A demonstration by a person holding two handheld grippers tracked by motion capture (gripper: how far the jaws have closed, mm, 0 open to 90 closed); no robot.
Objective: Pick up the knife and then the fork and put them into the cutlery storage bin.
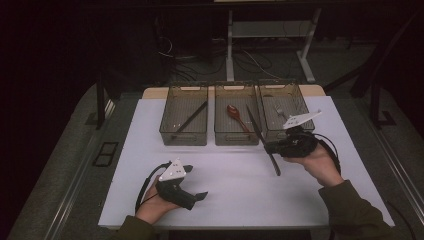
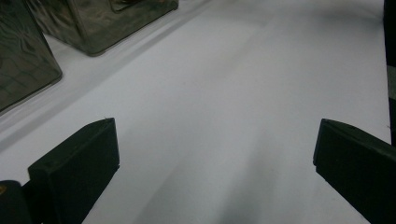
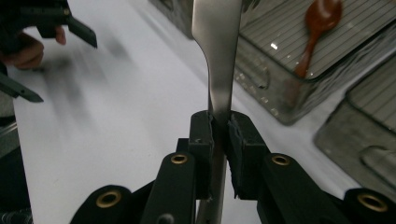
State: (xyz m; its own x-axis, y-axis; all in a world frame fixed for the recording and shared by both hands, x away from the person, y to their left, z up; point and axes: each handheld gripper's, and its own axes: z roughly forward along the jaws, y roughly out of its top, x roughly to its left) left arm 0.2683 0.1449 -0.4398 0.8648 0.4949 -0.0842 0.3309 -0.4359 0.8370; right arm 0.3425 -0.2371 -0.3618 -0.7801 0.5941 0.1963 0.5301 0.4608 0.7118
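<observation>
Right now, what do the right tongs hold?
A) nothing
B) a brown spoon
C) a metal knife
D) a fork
C: the right tongs are shut on the handle of the metal knife, while the brown spoon lies in the middle bin.

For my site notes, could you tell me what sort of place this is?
Probably a lab recording bench, not a kitchen: a white-covered table with three clear bins for sorting cutlery, loose cables on the dark floor, and hand-held tools, the right tool gripping a knife.
</observation>
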